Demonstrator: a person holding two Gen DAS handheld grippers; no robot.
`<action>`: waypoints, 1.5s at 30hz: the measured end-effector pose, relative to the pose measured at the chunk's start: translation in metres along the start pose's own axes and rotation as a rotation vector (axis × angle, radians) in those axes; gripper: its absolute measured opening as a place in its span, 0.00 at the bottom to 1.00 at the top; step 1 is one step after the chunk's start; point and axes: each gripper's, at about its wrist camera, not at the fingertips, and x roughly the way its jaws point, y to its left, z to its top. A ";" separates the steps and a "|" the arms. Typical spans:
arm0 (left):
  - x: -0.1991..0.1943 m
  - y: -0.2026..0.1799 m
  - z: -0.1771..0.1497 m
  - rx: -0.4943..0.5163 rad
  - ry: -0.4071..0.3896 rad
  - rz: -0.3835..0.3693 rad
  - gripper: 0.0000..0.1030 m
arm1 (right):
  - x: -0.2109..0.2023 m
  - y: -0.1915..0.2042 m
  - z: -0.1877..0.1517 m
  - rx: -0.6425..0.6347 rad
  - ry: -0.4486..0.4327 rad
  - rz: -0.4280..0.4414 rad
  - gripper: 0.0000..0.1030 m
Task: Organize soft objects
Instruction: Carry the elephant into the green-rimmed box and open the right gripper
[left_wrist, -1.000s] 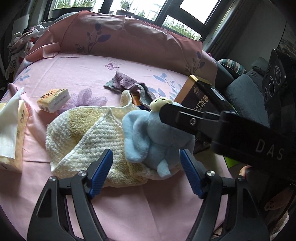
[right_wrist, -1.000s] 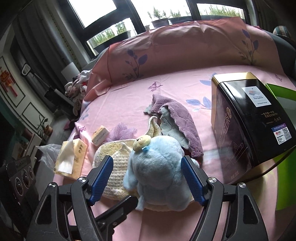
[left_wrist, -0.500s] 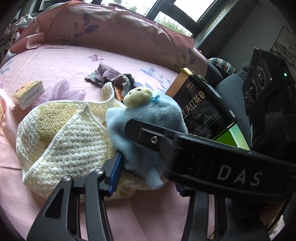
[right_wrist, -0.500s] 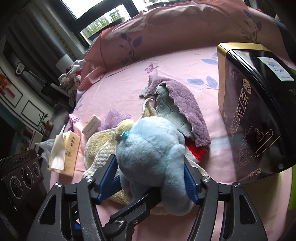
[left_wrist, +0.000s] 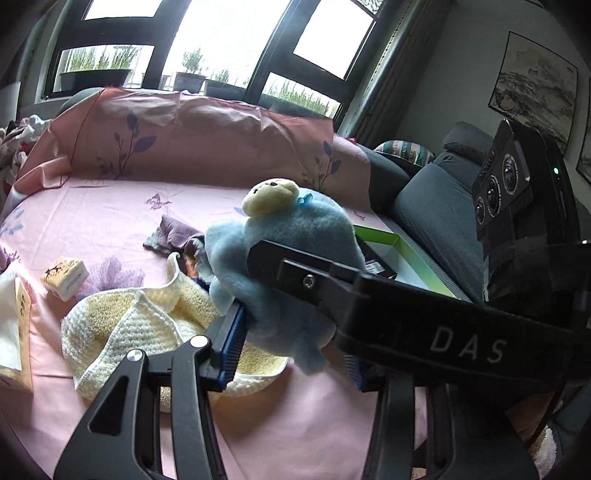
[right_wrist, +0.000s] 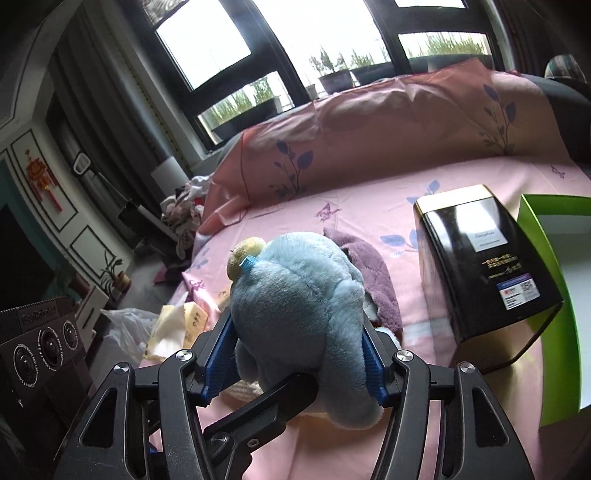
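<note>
A light blue plush elephant (left_wrist: 295, 240) with a small cream toy on its head hangs above the pink bed, held from two sides. In the left wrist view my left gripper (left_wrist: 291, 343) is shut on its lower body; the right gripper's black finger (left_wrist: 332, 280) crosses in front and hides my own right pad. In the right wrist view the right gripper (right_wrist: 295, 354) is shut on the plush elephant (right_wrist: 295, 306), blue pads pressing both flanks. Beneath it lies a cream knitted towel (left_wrist: 140, 325). A purple cloth (left_wrist: 173, 232) lies farther back.
A black and gold tea box (right_wrist: 480, 266) stands at the right, with an open green box (right_wrist: 554, 295) beside it. A small soap box (left_wrist: 66, 277) and a tissue pack (left_wrist: 14, 332) lie at the left. Pink pillows (left_wrist: 184, 140) line the far edge; a grey sofa (left_wrist: 436, 192) stands at the right.
Both grippers went from open around the plush elephant to shut on it. They then rose together, lifting the plush off the cream towel.
</note>
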 end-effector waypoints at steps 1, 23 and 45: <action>-0.001 -0.008 0.003 0.020 -0.002 -0.003 0.43 | -0.008 -0.001 0.001 -0.004 -0.020 0.001 0.61; 0.109 -0.162 0.022 0.316 0.121 -0.232 0.43 | -0.122 -0.145 0.000 0.316 -0.281 -0.198 0.61; 0.226 -0.201 -0.018 0.341 0.441 -0.173 0.46 | -0.126 -0.275 -0.044 0.698 -0.227 -0.422 0.67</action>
